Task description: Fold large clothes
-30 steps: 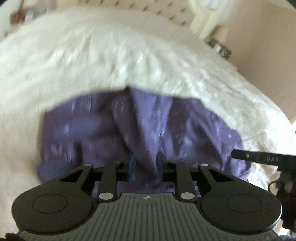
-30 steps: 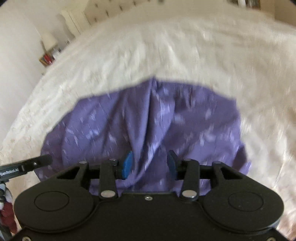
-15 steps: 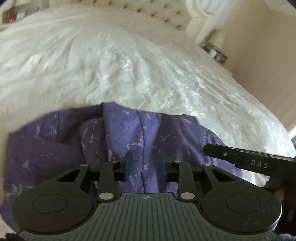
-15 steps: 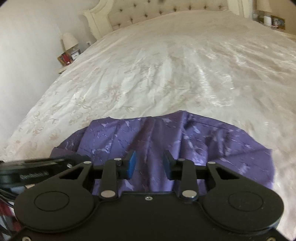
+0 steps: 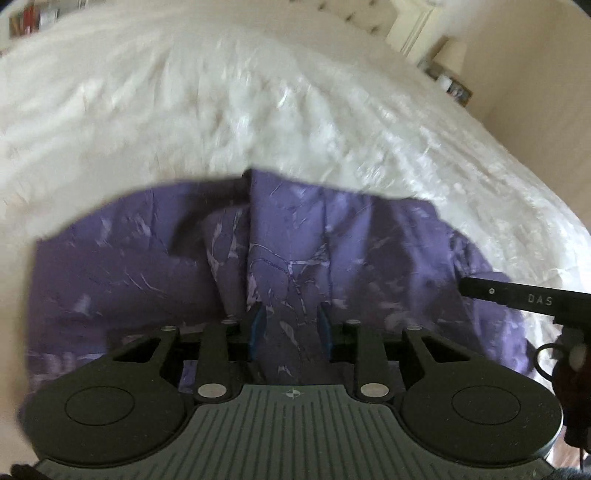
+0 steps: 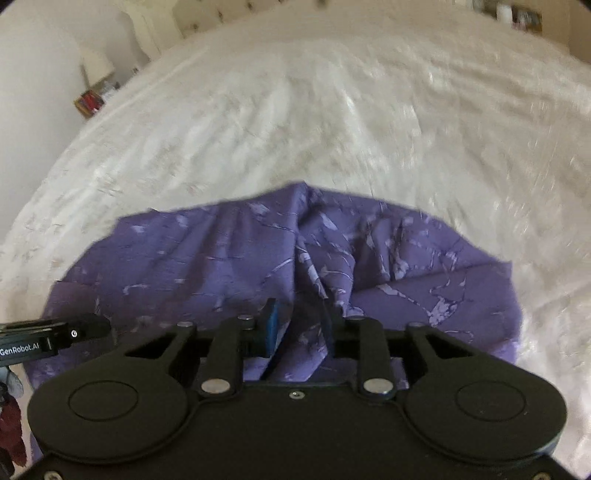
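Left gripper: jaws narrow, a raised ridge of the purple garment runs between the blue pads and looks pinched. Right gripper: jaws narrow and closing, a bunched fold of the same garment sits between the pads; cloth looks gripped there too. Both grippers point steeply down at the cloth. Each wrist view catches the other gripper at its edge: right one's black finger at the right side of the left view, left one's at the left side of the right view. Garment is purple with pale marbled streaks, creased and bunched toward the jaws, lying on the near part of the bed. Bedspread is white, shiny, lightly patterned; both views blurred. Farther back: tufted cream headboard, bedside shelves with small items on either side, plain light walls.
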A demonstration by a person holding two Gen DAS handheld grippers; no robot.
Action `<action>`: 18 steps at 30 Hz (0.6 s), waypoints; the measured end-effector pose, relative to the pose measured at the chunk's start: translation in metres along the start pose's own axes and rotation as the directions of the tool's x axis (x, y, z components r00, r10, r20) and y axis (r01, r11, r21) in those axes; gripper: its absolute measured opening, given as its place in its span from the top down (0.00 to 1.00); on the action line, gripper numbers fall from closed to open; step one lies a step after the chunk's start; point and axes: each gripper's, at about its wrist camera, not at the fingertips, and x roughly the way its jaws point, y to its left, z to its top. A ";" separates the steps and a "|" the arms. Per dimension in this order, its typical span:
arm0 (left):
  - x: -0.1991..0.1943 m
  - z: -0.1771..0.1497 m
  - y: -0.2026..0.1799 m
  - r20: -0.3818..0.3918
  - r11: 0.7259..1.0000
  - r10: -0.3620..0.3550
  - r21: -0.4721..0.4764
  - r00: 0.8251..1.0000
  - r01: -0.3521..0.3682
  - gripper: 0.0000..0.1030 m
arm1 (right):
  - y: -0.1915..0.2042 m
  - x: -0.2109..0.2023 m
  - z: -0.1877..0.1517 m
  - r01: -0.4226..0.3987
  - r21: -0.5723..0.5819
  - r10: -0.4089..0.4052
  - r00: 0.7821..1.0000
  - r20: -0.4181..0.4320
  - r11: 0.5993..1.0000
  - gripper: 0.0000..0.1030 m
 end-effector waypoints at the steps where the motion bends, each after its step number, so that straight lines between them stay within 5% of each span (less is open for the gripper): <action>1: -0.012 -0.002 -0.005 0.022 1.000 0.002 0.020 1.000 -0.002 0.66 | 0.005 -0.010 -0.002 -0.004 -0.013 0.005 1.000 0.021 1.000 0.62; 2: -0.022 -0.006 -0.011 0.039 0.999 0.003 0.042 0.999 -0.004 0.62 | 0.012 -0.021 -0.005 -0.009 -0.030 0.011 0.999 0.040 1.000 0.62; 4: -0.033 -0.016 -0.022 0.051 0.996 -0.002 0.094 0.999 -0.002 0.39 | 0.024 -0.036 -0.015 -0.021 -0.075 0.026 0.998 0.056 0.997 0.49; 6: -0.034 -0.028 -0.028 0.018 0.991 -0.006 0.134 1.000 0.003 0.29 | 0.037 -0.040 -0.029 -0.026 -0.116 0.030 0.999 0.033 0.993 0.46; 11: -0.002 -0.062 -0.023 -0.146 0.980 0.120 0.173 0.982 -0.094 0.20 | 0.048 -0.020 -0.069 0.073 -0.168 -0.087 0.993 -0.082 0.983 0.44; 18: -0.003 -0.062 -0.026 -0.136 0.976 0.136 0.190 0.981 -0.109 0.14 | 0.049 -0.013 -0.068 0.121 -0.167 -0.137 0.986 -0.091 0.978 0.31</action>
